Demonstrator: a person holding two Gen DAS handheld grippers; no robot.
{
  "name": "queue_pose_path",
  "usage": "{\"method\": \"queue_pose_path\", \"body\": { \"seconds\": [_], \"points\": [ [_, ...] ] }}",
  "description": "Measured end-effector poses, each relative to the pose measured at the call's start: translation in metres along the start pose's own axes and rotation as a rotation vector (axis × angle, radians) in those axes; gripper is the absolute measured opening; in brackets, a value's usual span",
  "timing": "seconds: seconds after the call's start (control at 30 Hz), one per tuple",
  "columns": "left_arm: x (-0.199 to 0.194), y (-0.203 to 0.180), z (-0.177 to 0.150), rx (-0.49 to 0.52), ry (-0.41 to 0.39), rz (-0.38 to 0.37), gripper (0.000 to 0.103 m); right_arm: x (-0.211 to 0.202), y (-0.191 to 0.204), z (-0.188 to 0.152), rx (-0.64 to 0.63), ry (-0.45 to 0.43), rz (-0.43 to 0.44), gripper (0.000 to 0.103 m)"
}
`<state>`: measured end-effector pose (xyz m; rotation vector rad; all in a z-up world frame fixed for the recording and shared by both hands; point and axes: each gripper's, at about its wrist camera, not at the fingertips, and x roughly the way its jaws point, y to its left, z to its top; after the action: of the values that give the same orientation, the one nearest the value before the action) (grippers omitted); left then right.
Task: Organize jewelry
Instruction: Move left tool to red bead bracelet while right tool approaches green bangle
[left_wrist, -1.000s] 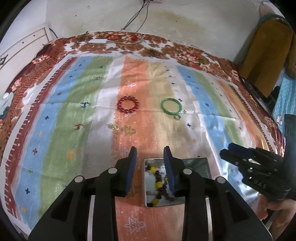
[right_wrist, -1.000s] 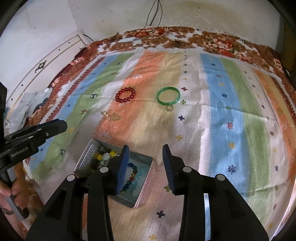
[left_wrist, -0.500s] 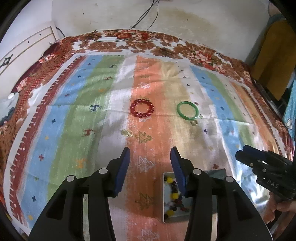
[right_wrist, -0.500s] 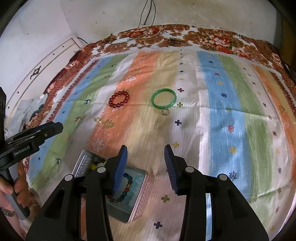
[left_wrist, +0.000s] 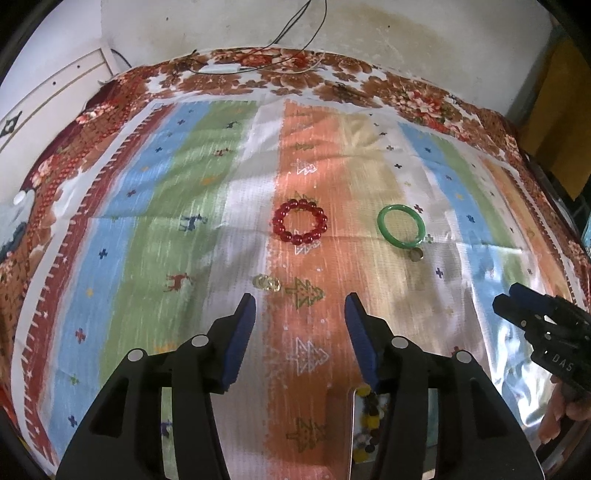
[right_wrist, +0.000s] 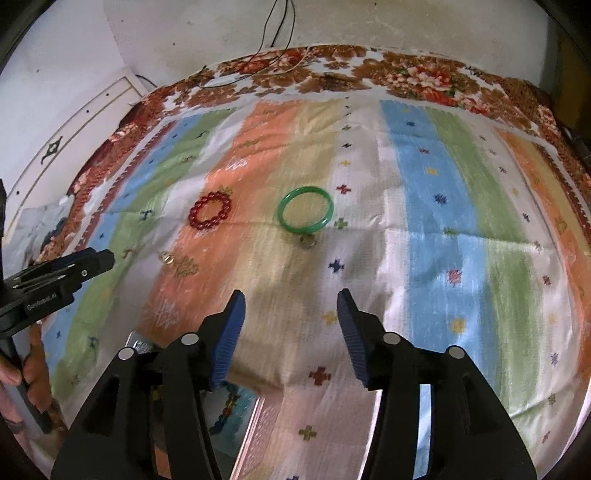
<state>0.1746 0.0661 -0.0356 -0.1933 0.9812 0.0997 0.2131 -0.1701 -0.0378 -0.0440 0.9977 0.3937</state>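
We work over a bed covered by a striped bedspread (left_wrist: 155, 229). Our left tool (left_wrist: 299, 306) and right tool (right_wrist: 290, 302) both hang released, jaws wide apart, holding nothing. A metal tin (left_wrist: 354, 428) with a multicoloured bead string (left_wrist: 369, 406) lies at the near edge, partly hidden behind our tools. Farther off, the green bangle (left_wrist: 400, 226) lies right of the red bead bracelet (left_wrist: 300, 221), well apart. A small ring (left_wrist: 416, 254) sits just near of the bangle; a pale clear trinket (left_wrist: 266, 283) lies near-left of the bracelet.
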Motion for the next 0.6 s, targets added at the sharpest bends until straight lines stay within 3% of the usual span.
{"method": "queue_pose_path", "body": {
  "seconds": [0.6],
  "points": [
    [0.028, -0.006, 0.016, 0.01, 0.011, 0.02, 0.055, 0.021, 0.005, 0.022, -0.051, -0.021, -0.06, 0.06]
  ]
}}
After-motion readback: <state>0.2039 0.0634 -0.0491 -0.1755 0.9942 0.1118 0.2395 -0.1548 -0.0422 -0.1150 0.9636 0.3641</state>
